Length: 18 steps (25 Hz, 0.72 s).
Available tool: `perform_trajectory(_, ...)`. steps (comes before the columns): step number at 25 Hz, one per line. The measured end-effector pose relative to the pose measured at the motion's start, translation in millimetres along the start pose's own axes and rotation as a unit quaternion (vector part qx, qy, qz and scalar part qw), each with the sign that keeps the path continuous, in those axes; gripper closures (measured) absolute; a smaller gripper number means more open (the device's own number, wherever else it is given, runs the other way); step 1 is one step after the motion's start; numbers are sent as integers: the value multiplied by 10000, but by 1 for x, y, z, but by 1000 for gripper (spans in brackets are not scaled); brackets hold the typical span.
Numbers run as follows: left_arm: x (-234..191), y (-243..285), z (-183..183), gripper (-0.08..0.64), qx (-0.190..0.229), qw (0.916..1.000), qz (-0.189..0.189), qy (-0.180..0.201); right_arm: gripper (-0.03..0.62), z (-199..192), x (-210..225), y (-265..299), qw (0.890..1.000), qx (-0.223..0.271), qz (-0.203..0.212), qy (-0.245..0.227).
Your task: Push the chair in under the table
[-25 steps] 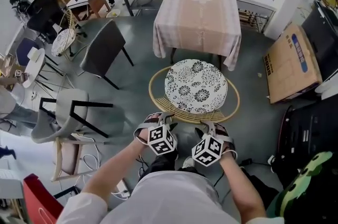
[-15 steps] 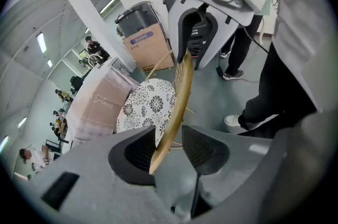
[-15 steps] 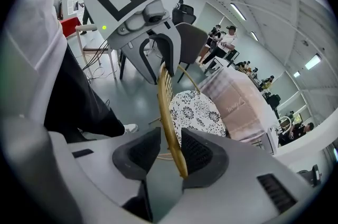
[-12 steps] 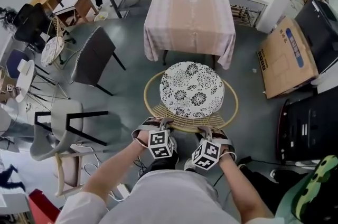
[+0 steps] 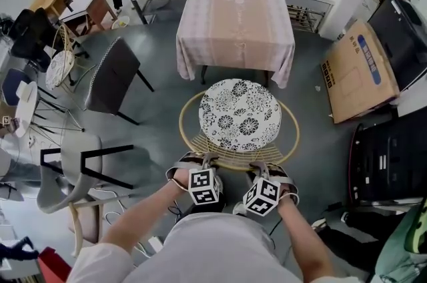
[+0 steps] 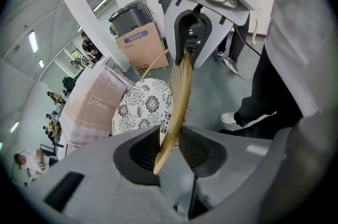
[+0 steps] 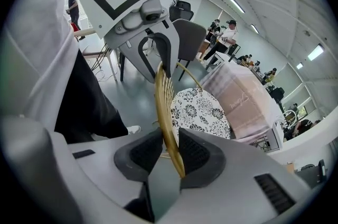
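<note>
A round gold-wire chair [image 5: 193,141] with a black-and-white flowered cushion [image 5: 240,116] stands just in front of the table with the pink cloth [image 5: 235,15]. Both grippers sit side by side on the chair's back rim, at the side nearest me. The left gripper [image 5: 203,165] has the gold rim [image 6: 182,85] running up between its pads, and its jaws are closing on it. The right gripper [image 5: 265,171] is also closing, and its pads pinch the same rim [image 7: 162,91]. Each gripper view shows the other gripper's marker cube further along the rim.
A dark grey chair [image 5: 120,75] stands left of the table, and a pale grey chair with a black frame [image 5: 73,168] lies closer at the left. A cardboard box [image 5: 360,71] and black cases [image 5: 393,161] line the right. Desks and people fill the back.
Both grippers have sunk a little onto the chair's back rim and drawn closer to it. The chair stands in the same place before the table.
</note>
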<state>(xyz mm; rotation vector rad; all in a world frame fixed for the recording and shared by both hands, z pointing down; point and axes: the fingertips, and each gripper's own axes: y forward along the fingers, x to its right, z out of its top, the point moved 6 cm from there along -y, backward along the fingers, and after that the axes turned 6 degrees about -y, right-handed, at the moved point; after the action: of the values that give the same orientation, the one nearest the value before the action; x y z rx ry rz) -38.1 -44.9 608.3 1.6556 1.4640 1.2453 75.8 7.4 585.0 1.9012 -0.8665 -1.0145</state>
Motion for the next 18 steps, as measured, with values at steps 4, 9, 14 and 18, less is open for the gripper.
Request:
perform_trajectory(4, -20, 4, -4, 445, -51, 10000, 54, 40, 506, 8, 14, 9, 9999, -41, -62, 78)
perform_trajectory(9, -42, 8, -10, 445, -29, 10000, 49, 40, 506, 17, 31, 19, 9996, -120, -122, 203)
perform_trajectory(14, -61, 12, -12, 445, 10, 10000, -8, 71, 505, 24, 47, 27, 9989, -250, -147, 362)
perform_trajectory(18, -75, 16, -12, 443, 39, 10000, 4, 64, 503, 27, 60, 33, 9984, -356, -153, 403)
